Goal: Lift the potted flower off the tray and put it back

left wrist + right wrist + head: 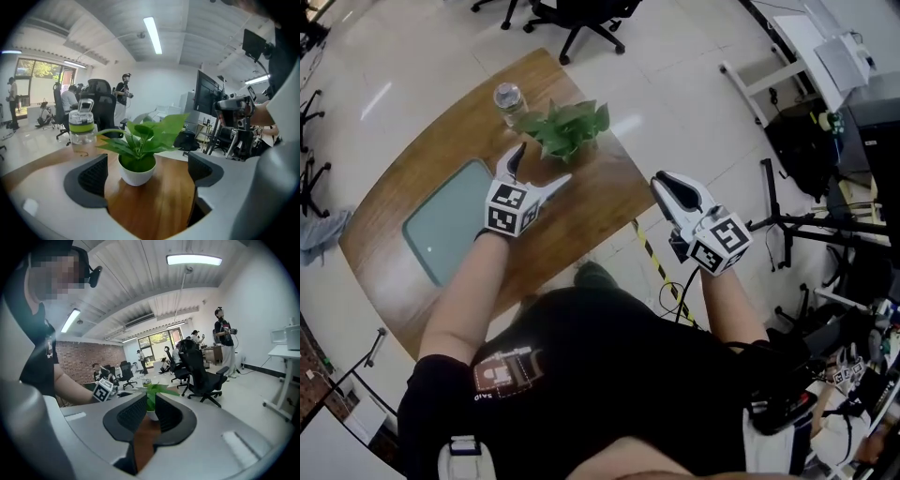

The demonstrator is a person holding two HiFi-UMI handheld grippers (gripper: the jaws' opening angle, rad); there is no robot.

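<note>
Standing on the bare wood of the table (581,225), the potted flower (567,129) is off the tray (441,225), which lies well apart from it nearer the person. A bottle (508,97) stands near the plant on its far side.

Findings:
1. The left gripper (544,164) has its jaws spread wide and aimed at the pot (136,171). The pot sits ahead of the 2 pads and in line with the gap, untouched.
2. The right gripper (670,187) hangs past the table edge, its jaws drawn to a narrow slit with nothing in it.

Handling assessment:
- The pot is small, white and smooth, rounded and tapering toward its base. It is probably light and rigid, and its wall looks slippery.
- The leaves (154,133) are soft, overhang the rim and offer no hold. Pinching them would likely bend or tear them.
- The best purchase is judged to be the pot wall just under the rim, 1 pad on each side, approached below the foliage.
- The taper means a low or loose grip may let the pot slide downward.
- Keeping it upright matters, since the spreading leaves make it somewhat top-heavy.
</note>
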